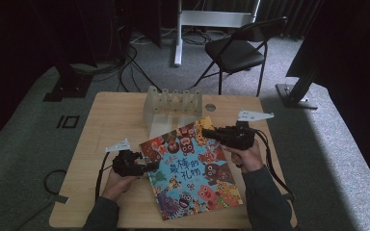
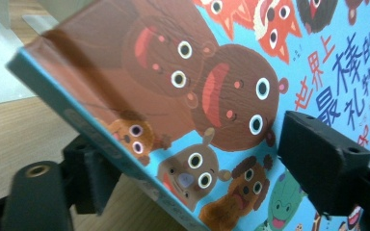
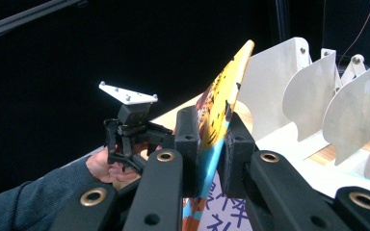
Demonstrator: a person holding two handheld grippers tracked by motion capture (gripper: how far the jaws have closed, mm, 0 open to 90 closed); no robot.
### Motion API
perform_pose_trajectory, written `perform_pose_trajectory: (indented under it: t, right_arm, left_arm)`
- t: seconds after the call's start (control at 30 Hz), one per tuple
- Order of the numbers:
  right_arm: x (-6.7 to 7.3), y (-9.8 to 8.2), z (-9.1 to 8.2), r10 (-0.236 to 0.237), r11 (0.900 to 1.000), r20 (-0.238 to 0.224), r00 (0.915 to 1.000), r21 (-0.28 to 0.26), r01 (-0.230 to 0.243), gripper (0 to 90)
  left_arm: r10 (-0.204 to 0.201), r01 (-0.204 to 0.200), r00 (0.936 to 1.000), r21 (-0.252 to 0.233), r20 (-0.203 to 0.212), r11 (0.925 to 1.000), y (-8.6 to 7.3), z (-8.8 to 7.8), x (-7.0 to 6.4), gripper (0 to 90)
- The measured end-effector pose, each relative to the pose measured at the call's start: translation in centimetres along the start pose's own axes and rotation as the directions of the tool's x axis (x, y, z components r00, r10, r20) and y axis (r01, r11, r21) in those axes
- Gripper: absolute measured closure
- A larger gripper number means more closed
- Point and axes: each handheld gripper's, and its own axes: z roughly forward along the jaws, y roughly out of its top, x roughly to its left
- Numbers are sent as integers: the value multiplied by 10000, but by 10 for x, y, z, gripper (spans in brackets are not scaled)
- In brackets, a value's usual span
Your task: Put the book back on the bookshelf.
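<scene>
Picture book (image 1: 192,168) lay over the near middle of the wooden table (image 1: 106,120), colourful cover up, lifted off the board. Long axis ran on a diagonal, from the far right corner beside the rack down to the near edge by the person; spine edge faced the left hand.

Right gripper (image 1: 211,133) was clenched on the book's far corner, pads pressed to both faces of the cover (image 3: 217,120). Left gripper (image 1: 150,166) sat at the spine edge with a jaw on each side of the book (image 2: 173,96); whether the pads pressed there I could not tell.

White slotted rack (image 1: 172,108) stood just beyond the far corner, its dividers (image 3: 347,115) close behind the held edge. Black folding chair (image 1: 238,48) stood on the carpet past the table, well apart
</scene>
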Motion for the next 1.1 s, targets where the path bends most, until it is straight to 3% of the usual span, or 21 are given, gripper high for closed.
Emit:
perform_pose_trajectory:
  t: [0.13,0.3,0.67,0.93,1.1]
  right_arm:
    - [-7,-1,-7,147,9998,-209,9997,-135,-150,818]
    - [-7,0,-13,10,9999,-279,9996,-147,-14,815]
    - [-10,-1,-19,-372,9993,794,9961,-17,375,722]
    - [-11,-4,-27,-549,9985,1129,9921,99,542,682]
    - [-15,-10,-33,-514,9987,1232,9910,101,505,662]
  left_arm:
    - [29,-24,9998,-243,200,9997,4,-6,-1,347]
    - [160,-158,9998,-199,128,9997,11,-11,-7,410]
    - [619,-621,9981,-420,-72,9972,22,-22,-17,530]
    - [1518,-1538,9874,-462,-445,9870,36,-31,-34,589]
    - [2164,-2193,9740,-385,-670,9749,44,-34,-47,621]
